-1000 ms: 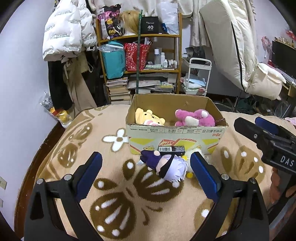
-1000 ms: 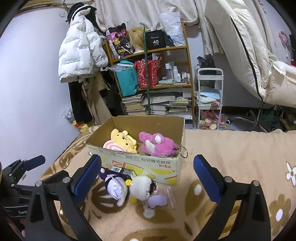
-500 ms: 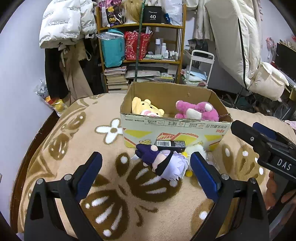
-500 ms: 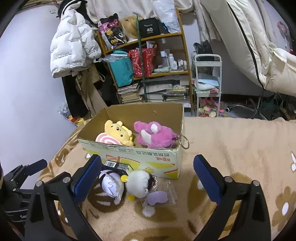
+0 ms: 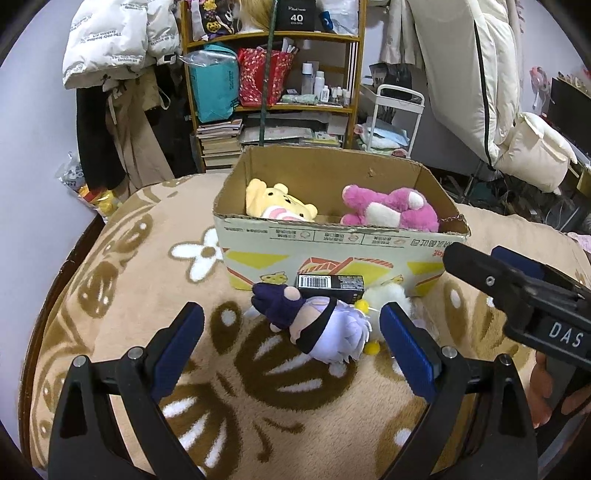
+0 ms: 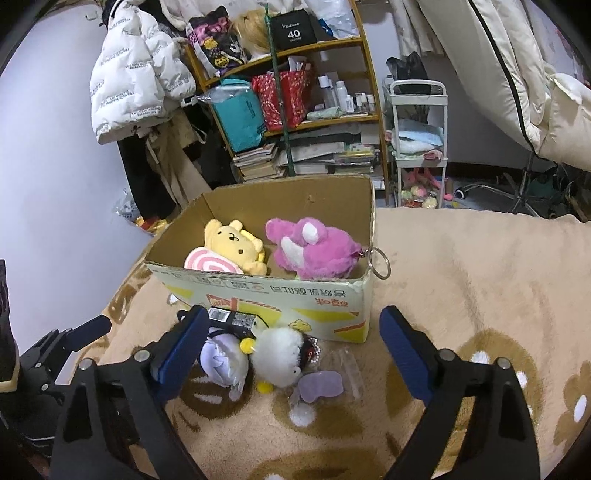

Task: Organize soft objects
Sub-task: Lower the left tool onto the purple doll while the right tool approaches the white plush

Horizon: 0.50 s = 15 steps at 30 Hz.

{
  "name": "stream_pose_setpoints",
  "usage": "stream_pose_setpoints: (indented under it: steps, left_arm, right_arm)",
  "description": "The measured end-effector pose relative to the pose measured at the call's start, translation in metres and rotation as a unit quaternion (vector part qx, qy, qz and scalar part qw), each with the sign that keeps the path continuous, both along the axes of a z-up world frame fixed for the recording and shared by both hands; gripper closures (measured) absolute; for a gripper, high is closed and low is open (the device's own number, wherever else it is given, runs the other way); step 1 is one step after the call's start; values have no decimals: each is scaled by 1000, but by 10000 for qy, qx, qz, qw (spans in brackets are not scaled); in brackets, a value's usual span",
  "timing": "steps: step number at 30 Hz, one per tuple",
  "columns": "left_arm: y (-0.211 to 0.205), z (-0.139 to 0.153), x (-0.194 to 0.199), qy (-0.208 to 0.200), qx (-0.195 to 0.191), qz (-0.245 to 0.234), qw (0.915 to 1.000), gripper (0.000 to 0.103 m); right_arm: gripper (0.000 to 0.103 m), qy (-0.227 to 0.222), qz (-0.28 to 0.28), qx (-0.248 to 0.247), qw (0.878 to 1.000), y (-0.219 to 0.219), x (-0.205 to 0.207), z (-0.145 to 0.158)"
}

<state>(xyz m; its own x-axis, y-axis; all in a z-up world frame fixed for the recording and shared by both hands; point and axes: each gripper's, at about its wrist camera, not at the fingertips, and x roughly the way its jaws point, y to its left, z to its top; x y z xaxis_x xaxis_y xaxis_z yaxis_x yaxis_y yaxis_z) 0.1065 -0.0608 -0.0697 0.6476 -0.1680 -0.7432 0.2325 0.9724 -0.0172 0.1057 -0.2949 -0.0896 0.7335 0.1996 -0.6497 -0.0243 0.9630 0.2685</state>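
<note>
Both sets of jaws wide and empty: left gripper (image 5: 291,343) framing the purple-haired doll (image 5: 325,332), right gripper (image 6: 291,345) framing the white fluffy toy (image 6: 280,356), its jaws having just been closing a little with nothing pressed between the pads. Both toys lying on the flowered blanket (image 5: 122,280), just in front of the cardboard box (image 5: 332,251); yellow bear (image 5: 277,205) and pink plush (image 5: 391,210) already inside. Likely trouble: the two toys touching each other, so a pinch on one liable to drag or snag the other. Small black barcoded carton (image 5: 330,283) resting against the doll and the box front, apt to be scooped up by mistake though not soft. Clear plastic wrapper (image 6: 343,369) beside the white toy likely to slip into the grip too. Two grippers converging on one tight cluster, so risk of knocking together. Light box possibly shoved backward on the soft blanket. Readable writing: "DAS" on the right gripper's body in the left view, "40" on a black box on the shelf (image 6: 293,33), red Korean print upside down on the box front, repeated lettering across the white puffer jacket (image 5: 110,40) too small to read.
</note>
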Motion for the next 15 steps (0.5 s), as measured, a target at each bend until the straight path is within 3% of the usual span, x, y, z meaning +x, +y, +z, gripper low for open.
stream_pose_setpoints:
  steps: [4,15]
  left_arm:
    - [-5,-6,4,59,49,-32,10000,8]
    - [-14,-26,20,355,81,-147,9992,8]
  right_arm:
    - [13,114,47,30,9999,3,4,-4]
    - [13,508,223,230,9982,10,20,-25]
